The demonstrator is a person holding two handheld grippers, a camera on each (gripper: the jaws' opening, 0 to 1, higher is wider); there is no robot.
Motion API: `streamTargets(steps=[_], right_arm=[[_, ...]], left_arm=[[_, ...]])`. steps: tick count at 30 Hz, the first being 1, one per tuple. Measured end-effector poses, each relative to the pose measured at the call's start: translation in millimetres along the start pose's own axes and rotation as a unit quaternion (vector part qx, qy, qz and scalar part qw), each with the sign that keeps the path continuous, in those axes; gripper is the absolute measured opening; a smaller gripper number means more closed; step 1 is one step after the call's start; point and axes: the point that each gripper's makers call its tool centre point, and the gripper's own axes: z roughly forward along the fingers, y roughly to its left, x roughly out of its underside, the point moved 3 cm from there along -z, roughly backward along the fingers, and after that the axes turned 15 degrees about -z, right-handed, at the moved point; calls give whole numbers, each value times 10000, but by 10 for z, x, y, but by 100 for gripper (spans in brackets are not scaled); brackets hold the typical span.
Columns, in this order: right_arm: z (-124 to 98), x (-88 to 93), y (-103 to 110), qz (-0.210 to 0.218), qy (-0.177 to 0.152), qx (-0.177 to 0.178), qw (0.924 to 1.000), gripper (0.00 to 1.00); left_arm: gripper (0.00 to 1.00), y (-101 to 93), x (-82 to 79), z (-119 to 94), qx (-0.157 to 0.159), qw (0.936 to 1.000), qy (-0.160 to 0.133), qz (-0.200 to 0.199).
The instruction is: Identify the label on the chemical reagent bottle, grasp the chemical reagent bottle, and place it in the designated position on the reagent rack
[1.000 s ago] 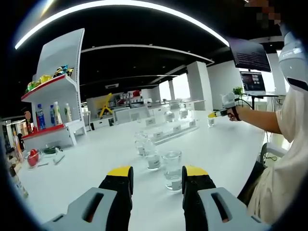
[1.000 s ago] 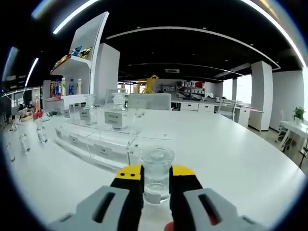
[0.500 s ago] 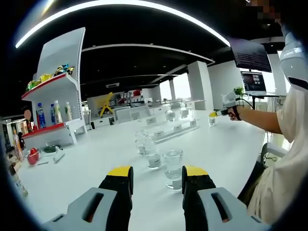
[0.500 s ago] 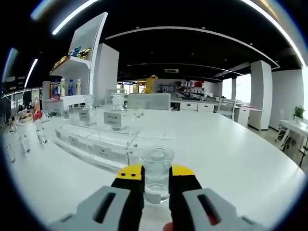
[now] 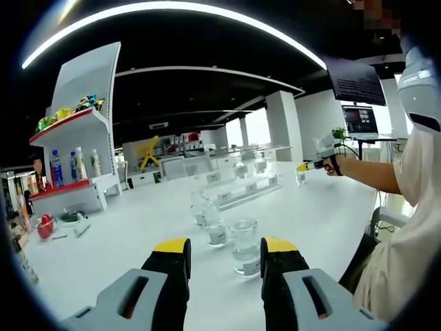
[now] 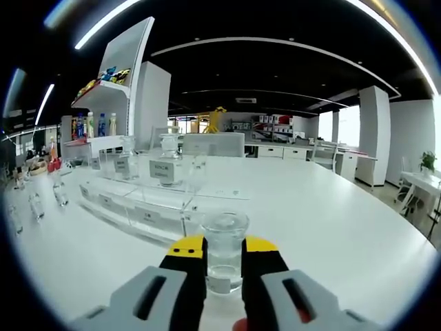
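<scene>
1. Holding the left tongs (image 5: 224, 256) apart and empty above the white table (image 5: 138, 227), pointing toward a loose cluster of clear reagent bottles (image 5: 246, 246) standing well short of the rack
2. Keeping the right tongs (image 6: 224, 256) clamped on a clear reagent bottle (image 6: 224, 249), yellow tips pressing its sides just below the neck, in front of the clear reagent rack (image 6: 148, 200)
3. Judging the step in hand as carrying that bottle to its labelled slot: keeping it upright so the liquid sits level, matching its label to the small tags along the rack front, coming in over an open slot rather than past the bottles already on the upper tier (image 6: 167, 153), and loosening only once the base is resting flat
4. Seeing from the left gripper view the waiting bottles on the table, the rack from farther off, and the person's arm reaching out with the right tongs at the rack's far end
5. Seeing from the right gripper view the held bottle close up and the rack's labels, though too small to read
</scene>
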Motion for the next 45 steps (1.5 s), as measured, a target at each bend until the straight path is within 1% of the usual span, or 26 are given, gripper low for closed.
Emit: streamTargets(steps=[12, 22, 25, 28, 33, 37, 42, 45], right_arm=[[-49, -47, -15, 18, -17, -13, 10000, 18], [-166, -156, -12, 44, -127, -120, 9998, 18], [-223, -226, 26, -18, -183, -148, 9997, 18], [-251, -297, 15, 21, -266, -213, 9994, 18], [-334, -484, 28, 8, -435, -301, 9986, 18], [-386, -600, 16, -14, -545, -342, 9979, 18], [-405, -659, 24, 10, -604, -382, 9974, 18], [-409, -689, 43, -46, -601, -408, 9973, 18]], left_arm=[[41, -14, -22, -4, 28, 10000, -15, 26], [41, -40, -56, -25, 68, 9999, -50, 69], [41, -55, -67, -32, 89, 9999, -62, 84], [41, -68, -72, -35, 110, 9999, -70, 92], [41, -92, -75, -32, 137, 9998, -66, 114], [40, -122, -77, -29, 166, 9997, -60, 146], [40, -141, -83, -27, 180, 9997, -61, 169], [40, -161, -86, -31, 203, 9996, -68, 189]])
